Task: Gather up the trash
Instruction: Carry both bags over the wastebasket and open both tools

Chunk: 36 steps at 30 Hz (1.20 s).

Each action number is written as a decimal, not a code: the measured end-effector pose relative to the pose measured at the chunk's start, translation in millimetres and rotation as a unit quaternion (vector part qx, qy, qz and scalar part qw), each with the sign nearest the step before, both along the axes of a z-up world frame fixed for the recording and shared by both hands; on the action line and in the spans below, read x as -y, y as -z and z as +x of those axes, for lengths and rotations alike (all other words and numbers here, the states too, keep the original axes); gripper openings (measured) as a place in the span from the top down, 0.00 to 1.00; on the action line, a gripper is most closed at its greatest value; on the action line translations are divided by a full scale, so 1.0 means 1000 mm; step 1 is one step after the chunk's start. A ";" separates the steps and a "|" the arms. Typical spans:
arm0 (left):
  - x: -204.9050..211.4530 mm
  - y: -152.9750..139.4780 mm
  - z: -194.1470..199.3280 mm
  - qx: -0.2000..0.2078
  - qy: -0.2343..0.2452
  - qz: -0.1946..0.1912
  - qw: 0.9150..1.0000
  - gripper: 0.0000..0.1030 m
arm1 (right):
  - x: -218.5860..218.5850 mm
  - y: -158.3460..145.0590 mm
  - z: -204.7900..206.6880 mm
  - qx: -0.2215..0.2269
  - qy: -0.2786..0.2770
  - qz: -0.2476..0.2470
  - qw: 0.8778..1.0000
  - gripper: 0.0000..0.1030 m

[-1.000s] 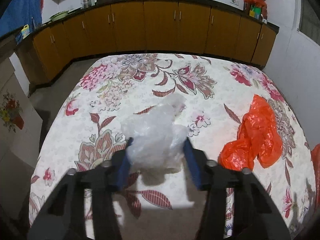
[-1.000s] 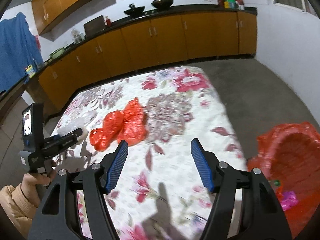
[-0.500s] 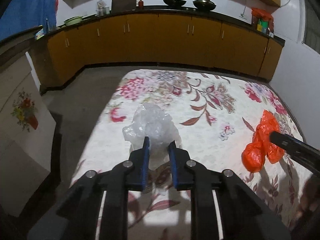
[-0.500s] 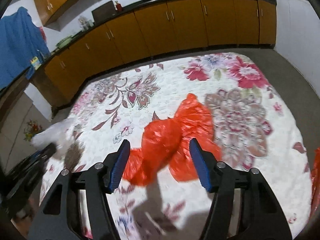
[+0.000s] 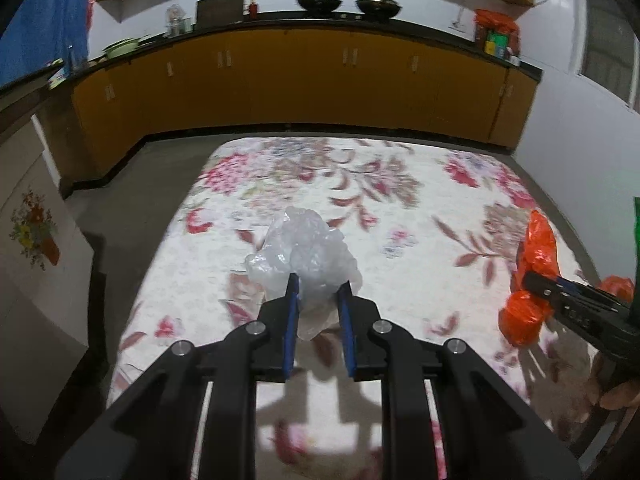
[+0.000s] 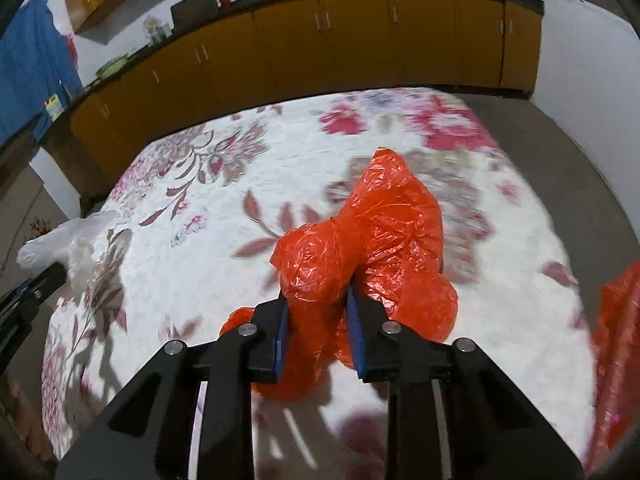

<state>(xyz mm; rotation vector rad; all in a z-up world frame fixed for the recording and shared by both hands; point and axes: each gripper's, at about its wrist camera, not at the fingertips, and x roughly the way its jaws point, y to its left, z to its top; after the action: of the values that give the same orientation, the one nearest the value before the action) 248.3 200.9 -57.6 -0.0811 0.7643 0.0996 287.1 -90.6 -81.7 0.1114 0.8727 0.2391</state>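
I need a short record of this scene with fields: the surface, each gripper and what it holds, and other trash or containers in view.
surface: floral-patterned cloth spread on the floor
left gripper: shut on the crumpled clear plastic bag
right gripper: jaws closing, with the crumpled orange plastic bag between them, pads pressing it
other container: large orange bag at the right edge of the right wrist view, only partly visible
background: yellow-brown cabinets under a dark counter
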 end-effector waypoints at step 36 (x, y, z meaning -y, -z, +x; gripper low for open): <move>0.207 -0.071 -0.058 0.044 0.231 -0.053 0.971 0.81 | 0.202 -0.101 -0.153 0.114 0.144 0.034 0.982 0.75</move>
<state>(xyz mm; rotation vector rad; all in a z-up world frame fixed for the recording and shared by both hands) 189.9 -6.0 13.8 -0.0068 0.6821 -0.3862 134.2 -292.6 19.8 0.2674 0.6105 0.0091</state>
